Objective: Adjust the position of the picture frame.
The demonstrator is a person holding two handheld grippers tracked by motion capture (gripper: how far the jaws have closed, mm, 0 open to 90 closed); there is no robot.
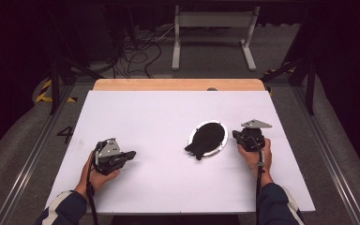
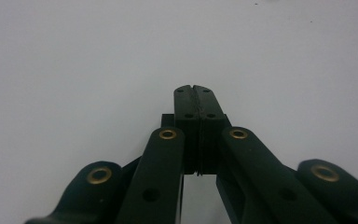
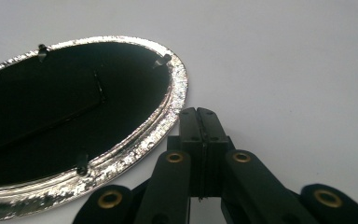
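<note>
A white worktop [image 1: 168,183] carried an oval silver picture frame [image 1: 208,139], lying face down right of centre. Just beside its rim, the right gripper [image 3: 199,112] was clenched on nothing; the left gripper [image 2: 195,88], well apart, likewise clenched and empty.

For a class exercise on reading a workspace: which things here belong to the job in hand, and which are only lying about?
Belonging to the job:
- oval silver picture frame, lying face down, black back up
- right gripper, jaws shut, beside the frame's rim
- left gripper, jaws shut, over bare table

Only lying about:
- white table top
- grey stand and cables on the floor beyond
</note>
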